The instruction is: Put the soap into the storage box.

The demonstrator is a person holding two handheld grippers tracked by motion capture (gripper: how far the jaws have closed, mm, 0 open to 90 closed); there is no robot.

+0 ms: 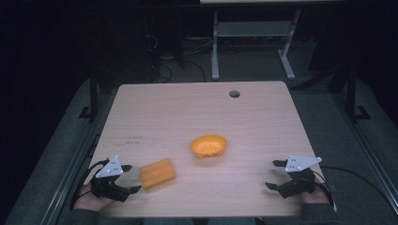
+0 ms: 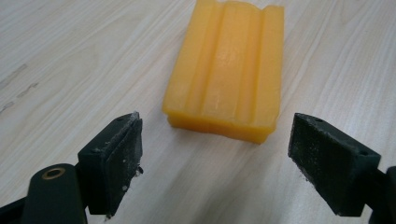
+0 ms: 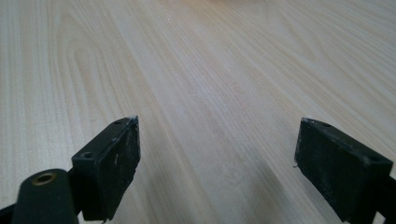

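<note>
1. Step in hand, judging by the layout: reaching with the left gripper (image 1: 130, 178) for the ridged orange block (image 1: 157, 173), probably bound for the orange perforated bowl (image 1: 209, 146).
2. Block location: flat on the light wooden table (image 1: 197, 112), near the front left, just beside the left gripper and well apart from the bowl at mid-table.
3. Best approach: straight ahead along the block's long axis, as the left gripper view already frames it, with the near short end (image 2: 219, 126) lined up between the jaws.
4. Worth centring a little first: block slightly right of the midline between the pads, so a small shift rightward before closing.
5. Closing across the two long sides, low on the block; grooved top likely no help for grip, flat flanks better.
6. Keeping the pads off the tabletop while advancing, to avoid pushing the block away instead of straddling it.
7. Left gripper (image 2: 215, 154): spread wide, wider than the block, empty, not yet touching it; block just ahead of the fingertips.
8. Right gripper (image 1: 277, 176): likewise released and wide, holding nothing, hovering over bare wood at the front right, near the table edge.
9. Right gripper (image 3: 217, 154) best left parked clear of the path to the bowl.
</note>
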